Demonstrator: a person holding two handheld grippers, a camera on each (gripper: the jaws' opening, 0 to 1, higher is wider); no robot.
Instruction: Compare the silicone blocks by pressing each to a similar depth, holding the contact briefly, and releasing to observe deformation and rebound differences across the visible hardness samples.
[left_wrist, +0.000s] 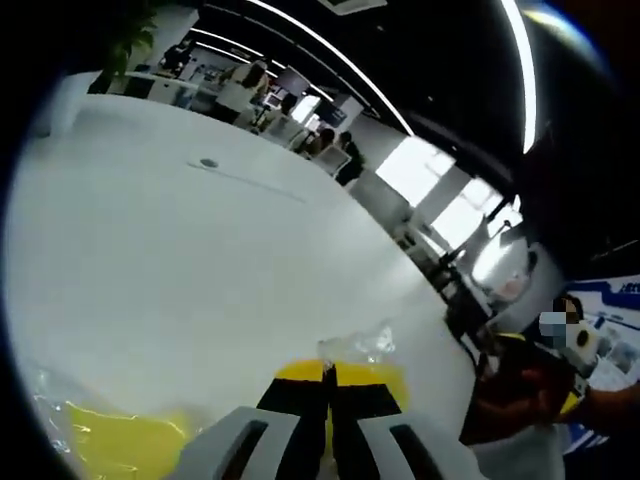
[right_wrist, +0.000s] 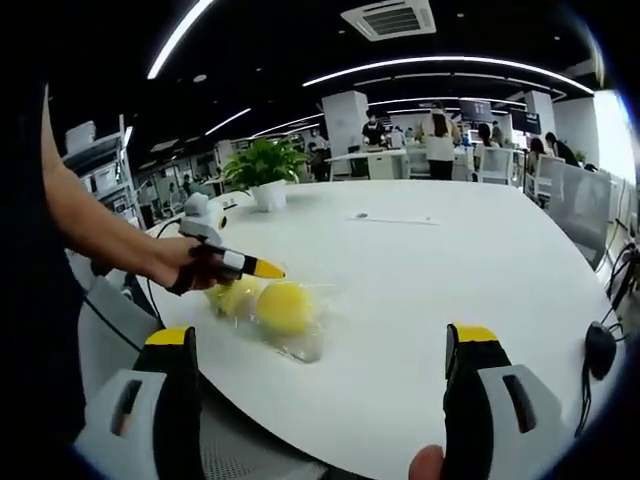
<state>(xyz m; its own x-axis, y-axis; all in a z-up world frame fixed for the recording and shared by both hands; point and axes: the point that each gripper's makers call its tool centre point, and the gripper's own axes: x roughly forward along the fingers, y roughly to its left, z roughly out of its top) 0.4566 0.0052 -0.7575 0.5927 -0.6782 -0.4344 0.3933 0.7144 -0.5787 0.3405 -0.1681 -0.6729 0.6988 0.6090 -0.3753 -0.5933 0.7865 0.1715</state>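
Currently two yellow silicone samples lie on the white table (right_wrist: 430, 260), near its edge on the person's left side, both wrapped in clear crinkled film (right_wrist: 310, 345). In the right gripper view the nearer block (right_wrist: 284, 305) is a rounded yellow lump, touching or just beside a paler second block (right_wrist: 232, 296) behind it. The left gripper (right_wrist: 262, 268) comes in from the left, held in a hand (right_wrist: 190, 268), its yellow-tipped jaws pressed together and pointing down at the blocks; whether the tips touch the film I cannot tell. In the left gripper view the same gripper (left_wrist: 328, 375) shows its black jaws closed flat against each other, with one block (left_wrist: 385, 378) just beyond the tips and another block (left_wrist: 110, 440) off to the lower left under wrinkled film. The right gripper (right_wrist: 325, 345) hangs well back from the samples, jaws spread wide, holding nothing. Handling judgement: blocks look light and soft, likely to dent under a closed tip and spring back; the film looks slippery and loose, so a block may slide or roll sideways when pressed off-centre. Best contact is probably the crown of each lump, pressing straight down with closed jaws, with the free gripper steadying the film edge if it skates.
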